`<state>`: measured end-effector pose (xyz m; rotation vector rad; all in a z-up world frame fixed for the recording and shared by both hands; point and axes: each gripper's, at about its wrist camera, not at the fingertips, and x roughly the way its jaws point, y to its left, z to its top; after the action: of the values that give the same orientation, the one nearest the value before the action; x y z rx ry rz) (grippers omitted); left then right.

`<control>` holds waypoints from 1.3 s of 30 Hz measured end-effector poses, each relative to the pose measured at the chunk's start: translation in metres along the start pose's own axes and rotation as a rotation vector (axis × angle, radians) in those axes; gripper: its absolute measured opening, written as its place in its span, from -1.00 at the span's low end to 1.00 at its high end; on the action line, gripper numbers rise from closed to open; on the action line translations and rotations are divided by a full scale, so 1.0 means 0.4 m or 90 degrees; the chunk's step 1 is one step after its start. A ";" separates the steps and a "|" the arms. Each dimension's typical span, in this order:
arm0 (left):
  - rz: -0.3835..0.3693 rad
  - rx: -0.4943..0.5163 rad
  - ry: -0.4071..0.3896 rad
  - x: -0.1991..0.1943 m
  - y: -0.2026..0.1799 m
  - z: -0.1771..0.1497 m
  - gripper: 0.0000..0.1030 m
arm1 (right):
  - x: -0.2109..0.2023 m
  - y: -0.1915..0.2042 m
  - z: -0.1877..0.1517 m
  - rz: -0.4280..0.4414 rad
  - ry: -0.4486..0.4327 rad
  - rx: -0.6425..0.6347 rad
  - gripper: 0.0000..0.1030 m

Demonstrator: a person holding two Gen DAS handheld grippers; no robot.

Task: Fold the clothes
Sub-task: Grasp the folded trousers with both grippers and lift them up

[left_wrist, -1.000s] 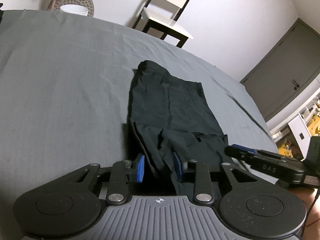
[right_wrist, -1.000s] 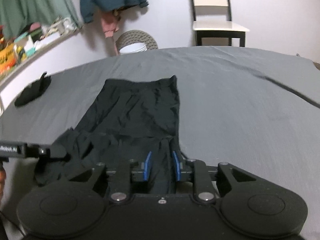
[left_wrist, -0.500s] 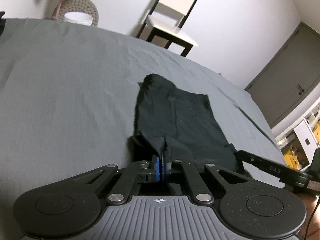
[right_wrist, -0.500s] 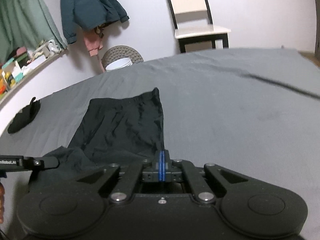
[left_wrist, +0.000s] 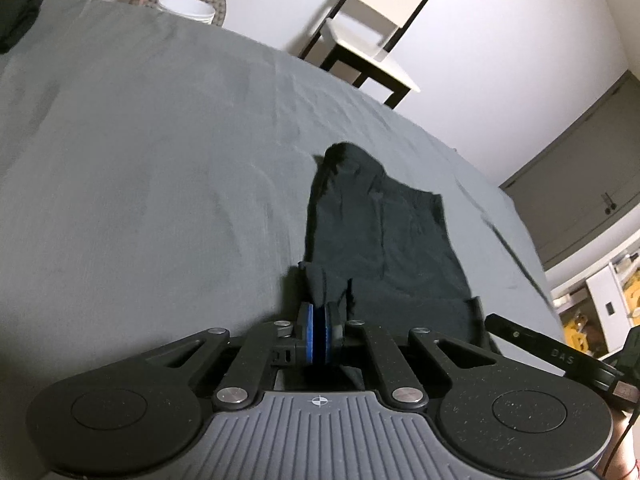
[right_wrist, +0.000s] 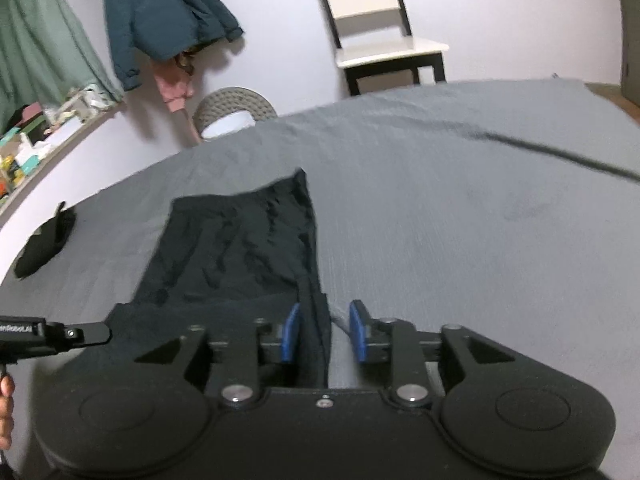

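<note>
- A black fabric garment (left_wrist: 380,240), partly folded into a long panel, lies on a bed covered with a grey sheet (left_wrist: 140,160); its near end is bunched toward the cameras.
- The left hand-held gripper (left_wrist: 319,334) has its blue pads pressed together, with a pinch of the garment's near left corner caught between them.
- The right hand-held gripper (right_wrist: 325,332) stands with its blue pads (right_wrist: 290,332) apart; the garment's right edge runs through the gap, beside the left pad, and neither pad clamps it.
- In the left wrist view the right hand-held gripper's black finger reaches in from the lower right edge, near the garment's right corner.
- A second small black cloth (right_wrist: 44,242) lies well apart, near the far left edge of the bed.
- Beyond the bed stand a white-seated chair with a dark frame (right_wrist: 384,40) and a woven basket holding a white tub (right_wrist: 234,116); a dark teal jacket (right_wrist: 160,16) hangs on the wall.
</note>
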<state>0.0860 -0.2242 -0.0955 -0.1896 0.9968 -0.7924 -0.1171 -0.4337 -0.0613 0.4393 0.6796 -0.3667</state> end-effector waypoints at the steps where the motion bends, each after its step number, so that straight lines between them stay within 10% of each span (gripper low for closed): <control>1: -0.001 0.017 -0.006 -0.016 -0.004 -0.001 -0.94 | -0.025 0.013 0.006 0.007 -0.007 -0.021 -0.44; 9: 0.007 0.510 -0.020 -0.128 -0.194 -0.103 -0.43 | -0.151 0.200 -0.053 -0.007 0.013 -0.478 -0.27; 11: 0.011 0.621 -0.028 -0.143 -0.230 -0.150 0.31 | -0.143 0.218 -0.103 -0.008 0.038 -0.605 -0.25; 13: 0.026 0.726 -0.050 -0.145 -0.251 -0.205 0.64 | -0.124 0.225 -0.144 -0.012 0.067 -0.681 -0.24; 23: 0.184 1.197 -0.090 -0.042 -0.269 -0.384 0.66 | -0.058 0.265 -0.282 -0.104 0.052 -0.913 0.00; 32: 0.218 1.372 -0.139 0.025 -0.256 -0.437 0.65 | -0.023 0.247 -0.317 -0.167 0.021 -0.992 0.02; 39: 0.219 1.390 -0.134 0.053 -0.283 -0.430 0.59 | 0.004 0.245 -0.352 -0.197 -0.013 -1.059 0.06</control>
<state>-0.1046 -0.2843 -0.1501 1.6721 -0.4177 -1.0885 -0.1437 -0.2808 -0.1338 -1.2539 0.8127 -0.0033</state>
